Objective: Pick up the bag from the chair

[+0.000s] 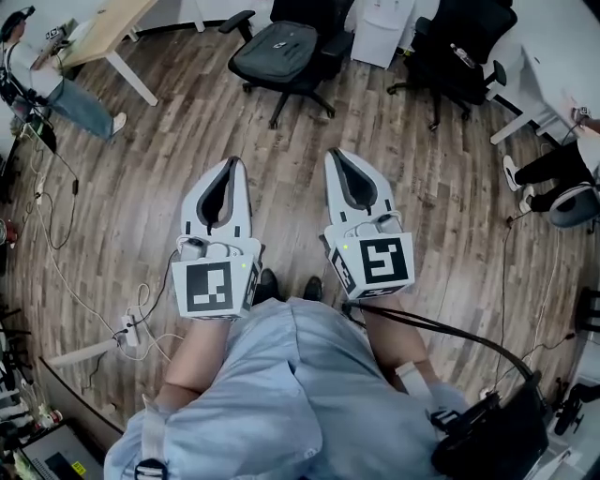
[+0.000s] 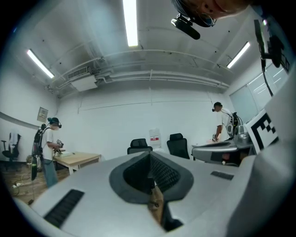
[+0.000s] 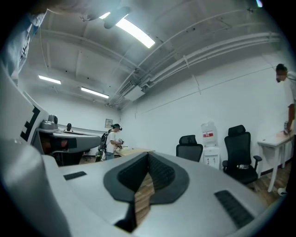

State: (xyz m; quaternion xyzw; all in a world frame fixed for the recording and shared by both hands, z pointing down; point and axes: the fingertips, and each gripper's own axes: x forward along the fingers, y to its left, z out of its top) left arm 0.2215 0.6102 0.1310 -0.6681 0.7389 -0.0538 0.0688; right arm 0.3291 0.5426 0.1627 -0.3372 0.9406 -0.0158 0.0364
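Currently my left gripper is clenched on nothing. The bag lies on the chair seat, well ahead. My right gripper is clenched empty too. I should approach, part one gripper's jaws, then clamp a raised fold.

Wood-plank floor, clutter mostly at the edges.
Two black castor chairs stand on it: office chair top centre, second chair to its right, well apart. A white water dispenser stands between them at the back. Light wooden desk top left, white legs on the planks. Left side: white power strip with loose cables trailing along the boards. Wearer's dark shoes at centre.
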